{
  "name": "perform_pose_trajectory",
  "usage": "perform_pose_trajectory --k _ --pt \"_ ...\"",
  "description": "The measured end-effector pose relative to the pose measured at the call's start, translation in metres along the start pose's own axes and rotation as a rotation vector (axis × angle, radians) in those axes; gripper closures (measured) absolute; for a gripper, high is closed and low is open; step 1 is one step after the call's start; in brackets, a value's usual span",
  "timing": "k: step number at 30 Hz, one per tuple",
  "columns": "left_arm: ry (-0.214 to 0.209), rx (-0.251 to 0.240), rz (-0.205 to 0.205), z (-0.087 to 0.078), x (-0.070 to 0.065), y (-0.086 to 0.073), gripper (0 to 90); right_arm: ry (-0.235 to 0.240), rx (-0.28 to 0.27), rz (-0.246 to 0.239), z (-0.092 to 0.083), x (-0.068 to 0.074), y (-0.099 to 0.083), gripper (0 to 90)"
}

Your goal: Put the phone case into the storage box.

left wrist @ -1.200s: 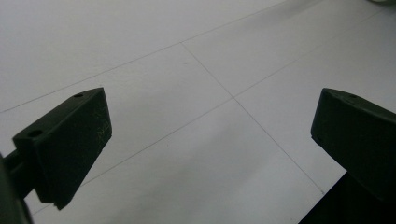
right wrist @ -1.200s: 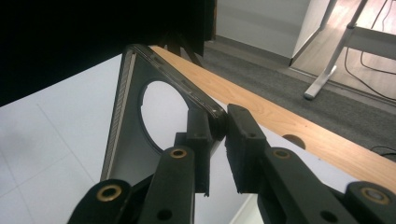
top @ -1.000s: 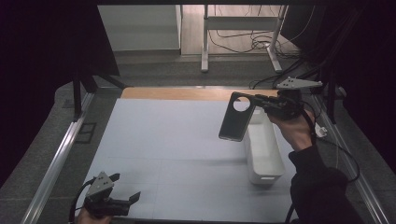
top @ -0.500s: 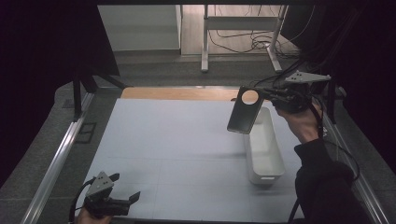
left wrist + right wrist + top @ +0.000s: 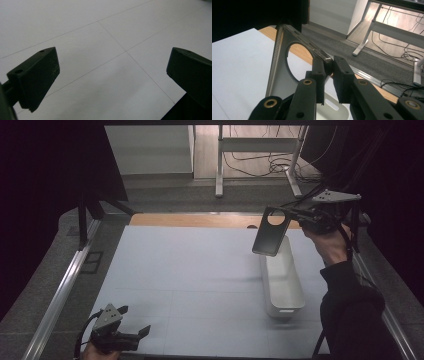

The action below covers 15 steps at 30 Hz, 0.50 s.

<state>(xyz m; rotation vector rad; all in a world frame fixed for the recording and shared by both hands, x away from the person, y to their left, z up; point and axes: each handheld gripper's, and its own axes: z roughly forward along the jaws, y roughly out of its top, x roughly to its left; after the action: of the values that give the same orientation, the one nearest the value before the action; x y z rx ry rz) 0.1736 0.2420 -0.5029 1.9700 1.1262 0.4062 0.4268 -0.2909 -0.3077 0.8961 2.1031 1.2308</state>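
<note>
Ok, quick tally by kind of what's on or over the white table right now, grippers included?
Dark phone case with a round cutout, clamped in the right gripper: 1
White oblong bin: 1
Handheld grippers, left gripper open and right gripper shut: 2
Total: 4
</note>
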Motion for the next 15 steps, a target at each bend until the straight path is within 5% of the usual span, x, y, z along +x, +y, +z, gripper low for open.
perform_pose_trajectory --k 15 --pt "0.001 0.004 0.002 0.000 0.000 0.000 0.0 -0.050 0.010 -0.009 0.005 -0.026 -0.002 79.2"
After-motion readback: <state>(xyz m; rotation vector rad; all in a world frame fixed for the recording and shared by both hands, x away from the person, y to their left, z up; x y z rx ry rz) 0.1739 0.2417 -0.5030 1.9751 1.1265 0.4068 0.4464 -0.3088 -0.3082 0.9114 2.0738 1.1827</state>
